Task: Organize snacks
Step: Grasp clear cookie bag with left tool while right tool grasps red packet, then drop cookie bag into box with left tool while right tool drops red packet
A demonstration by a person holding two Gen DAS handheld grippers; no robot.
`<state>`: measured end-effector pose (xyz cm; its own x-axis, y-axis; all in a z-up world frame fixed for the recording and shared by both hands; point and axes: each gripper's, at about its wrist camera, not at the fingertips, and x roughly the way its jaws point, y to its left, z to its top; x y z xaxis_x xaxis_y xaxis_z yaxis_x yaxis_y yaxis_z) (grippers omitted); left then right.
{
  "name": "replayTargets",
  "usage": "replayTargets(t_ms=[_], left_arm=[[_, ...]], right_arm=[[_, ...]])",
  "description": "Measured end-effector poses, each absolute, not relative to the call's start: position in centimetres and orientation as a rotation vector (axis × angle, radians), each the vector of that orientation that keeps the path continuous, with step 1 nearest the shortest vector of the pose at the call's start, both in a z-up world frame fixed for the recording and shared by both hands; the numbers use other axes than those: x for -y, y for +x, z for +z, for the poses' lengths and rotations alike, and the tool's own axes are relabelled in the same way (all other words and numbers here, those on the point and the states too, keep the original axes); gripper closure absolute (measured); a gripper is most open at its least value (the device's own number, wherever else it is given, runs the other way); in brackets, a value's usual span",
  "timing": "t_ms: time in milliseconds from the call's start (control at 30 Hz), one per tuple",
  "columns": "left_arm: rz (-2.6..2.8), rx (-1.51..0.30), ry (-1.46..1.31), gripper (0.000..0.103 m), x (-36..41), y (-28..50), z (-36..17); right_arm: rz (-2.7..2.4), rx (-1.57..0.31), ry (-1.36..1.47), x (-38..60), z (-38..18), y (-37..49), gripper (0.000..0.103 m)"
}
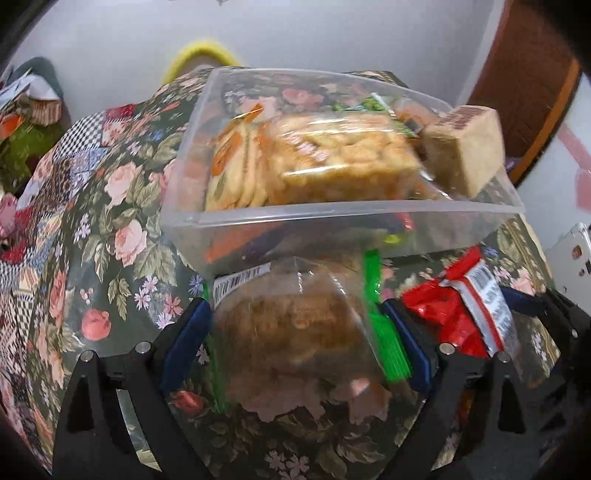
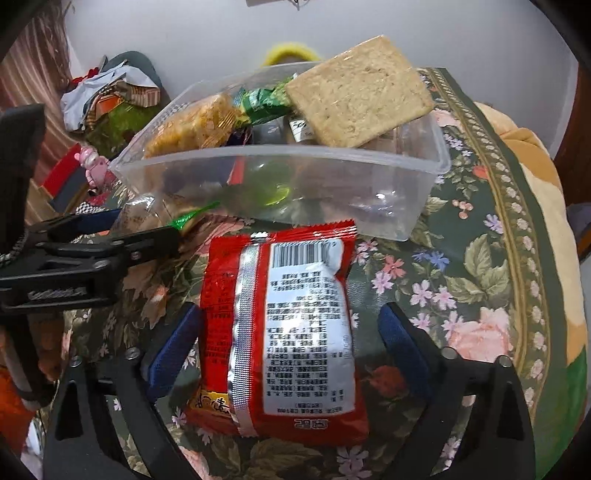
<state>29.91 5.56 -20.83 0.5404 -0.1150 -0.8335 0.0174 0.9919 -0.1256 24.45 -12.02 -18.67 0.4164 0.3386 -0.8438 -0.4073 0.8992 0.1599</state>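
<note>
Left wrist view: your left gripper (image 1: 299,328) has both blue pads pressed against a clear bag of brown snack (image 1: 291,325), which it holds just in front of the tub.
Right wrist view: your right gripper (image 2: 290,339) stands spread wide around the red packet (image 2: 284,332); neither pad touches it.
Landmark: the clear plastic tub (image 2: 332,206) sits on the cloth, already heaped with snacks.
Red packet: lies flat, label side up, touching the tub's near wall.
Tub contents: a golden puffed bar (image 1: 332,158) in clear wrap at the tub's left, a green wrapper (image 2: 266,99) behind it, and a pale square cracker block (image 2: 358,88) leaning out over the tub's right rim.
Surface: a dark green floral tablecloth (image 2: 480,266) with pink roses and a beaded border runs under and all around the tub; to the tub's left it gives way to a checked patchwork print (image 1: 74,147).
Room: a plain white wall (image 1: 314,33) rises behind the tub, with a yellow curved thing (image 1: 203,51) poking up just past the tub's far rim.
Left of tub: a heap of crumpled wrappers and paper (image 2: 107,92), and a small pink figure (image 2: 92,166) nearer the tub.
Right of tub: a brown wooden door (image 1: 528,77), in the left wrist view.
</note>
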Motion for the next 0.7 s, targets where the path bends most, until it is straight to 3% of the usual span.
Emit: replayTargets(t_ms=[200, 300, 367, 433, 700], left_arm=[[-0.082, -0.964, -0.123, 0.011, -5.9, 29.5, -21.0], [-0.085, -0.945, -0.107, 0.017, -5.9, 28.9, -20.7], [-0.088, -0.939, -0.109, 0.02, -6.0, 28.4, -20.6], [-0.092, -0.938, -0.121, 0.023, -6.3, 28.0, -20.4], [-0.112, -0.918, -0.15, 0.038, -7.3, 26.1, -18.7]], right_arm=[[0.459, -1.025, -0.175, 10.4, -18.9, 23.4, 0.001], [0.446, -1.014, -0.187, 10.3, -18.9, 23.4, 0.012], [0.432, -1.003, -0.184, 10.4, -18.6, 23.3, 0.029], [0.429, -0.998, -0.171, 10.9, -18.3, 23.4, 0.036], [0.428, -0.974, -0.144, 12.1, -17.2, 22.9, 0.038]])
